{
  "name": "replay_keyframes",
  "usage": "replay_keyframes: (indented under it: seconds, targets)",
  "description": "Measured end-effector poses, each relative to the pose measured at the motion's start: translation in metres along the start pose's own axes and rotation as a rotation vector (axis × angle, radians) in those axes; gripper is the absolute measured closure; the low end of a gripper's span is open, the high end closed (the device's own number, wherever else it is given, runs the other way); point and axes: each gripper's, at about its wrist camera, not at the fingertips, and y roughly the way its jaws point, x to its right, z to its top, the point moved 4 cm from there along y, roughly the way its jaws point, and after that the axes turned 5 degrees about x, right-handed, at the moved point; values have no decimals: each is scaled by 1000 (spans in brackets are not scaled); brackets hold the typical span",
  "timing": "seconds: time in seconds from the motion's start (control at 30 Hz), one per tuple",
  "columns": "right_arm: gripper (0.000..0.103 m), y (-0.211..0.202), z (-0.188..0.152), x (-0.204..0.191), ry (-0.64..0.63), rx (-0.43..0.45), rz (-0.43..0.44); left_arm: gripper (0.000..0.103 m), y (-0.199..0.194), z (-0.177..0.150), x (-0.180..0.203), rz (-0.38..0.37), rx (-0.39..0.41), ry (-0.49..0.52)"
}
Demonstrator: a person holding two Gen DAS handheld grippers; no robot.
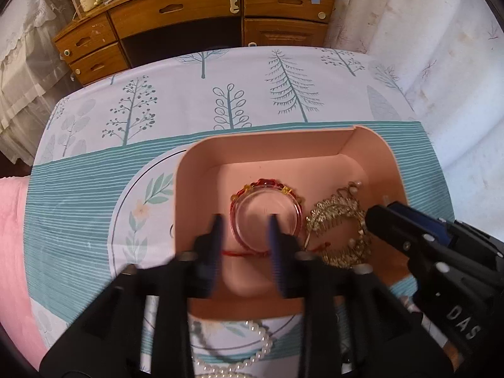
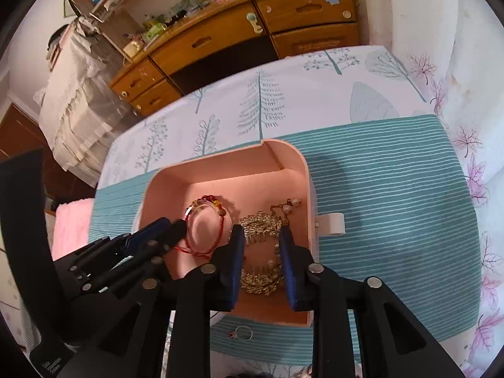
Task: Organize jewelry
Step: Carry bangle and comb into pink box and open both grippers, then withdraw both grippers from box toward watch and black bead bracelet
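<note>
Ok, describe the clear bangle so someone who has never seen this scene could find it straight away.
Find the pink box on the tree-print cloth. Two pieces lie inside: the clear bangle toward the left, the gold comb beside it. The bangle is a see-through ring with a red beaded cord around it; the comb is gold filigree with teeth.

The open pink plastic box (image 1: pixel 201 170) has bare floor along its far wall. A clear bangle with a red beaded cord (image 1: pixel 267 212) fills its left middle, and gold leaf-shaped hair combs (image 2: pixel 263 223) crowd its right. A white pearl strand (image 1: pixel 252 346) lies before its near wall.
</note>
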Motion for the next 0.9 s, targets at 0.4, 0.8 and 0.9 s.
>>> replay_keyframes:
  seconds: [0.4, 0.8, 0.9]
  targets:
    - [77, -64, -31, -7, -62, 21, -2, 51, -75, -22, -10, -61, 111, -44]
    - [77, -131, -83, -6, -135, 35, -23, 51, -139, -73, 6, -158, 145, 60]
    - [77, -150, -98, -6, -161, 41, -41, 51, -152, -83, 11, -179, 149, 60]
